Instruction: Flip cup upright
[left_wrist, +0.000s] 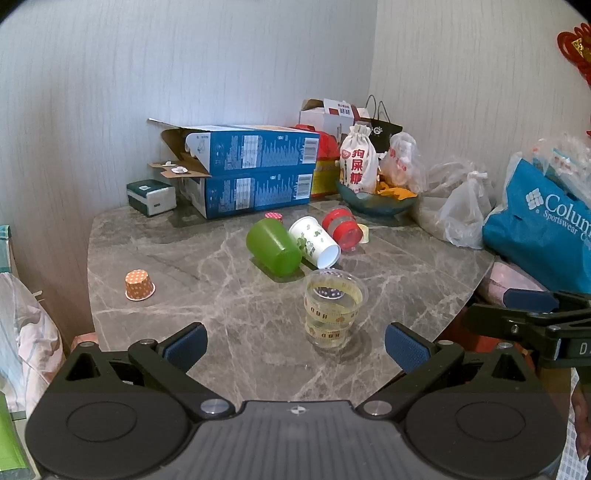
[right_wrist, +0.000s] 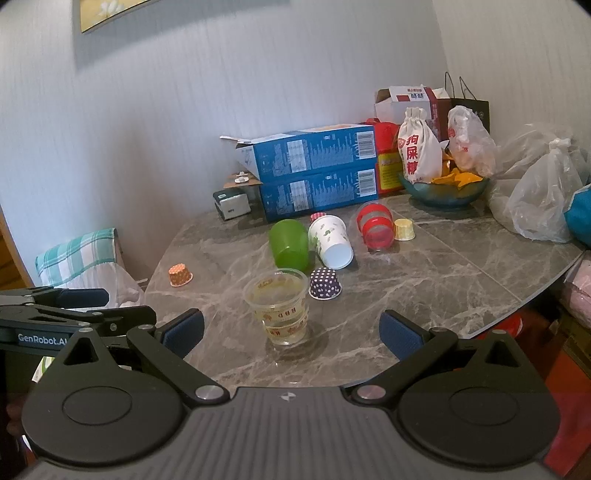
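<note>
Standing upright near the front edge of the marble bench (left_wrist: 155, 251): one clear plastic cup (left_wrist: 332, 308) with printed bands, mouth up, free of both grippers; by the look of it this one is done. Left gripper (left_wrist: 293, 345) and right gripper (right_wrist: 291, 334) both hover just short of it, jaws spread wide, holding nothing

Still on their sides, behind it in a row: green cup (left_wrist: 273, 246), white leaf-print paper cup (left_wrist: 318, 242) touching the green one, red banded cup (left_wrist: 342, 228). Judged remaining work

Rear clutter, largest first: blue Columbia bag (left_wrist: 543, 225), two stacked blue cartons (left_wrist: 255, 173), teal bowl (right_wrist: 441, 194) with a cloth pouch

Small paper baking cups, mouth down: purple dotted (right_wrist: 325, 283) just beside the clear cup, orange dotted (left_wrist: 139, 285) well apart; the upright cup partly blocks a straight reach to the row
</note>
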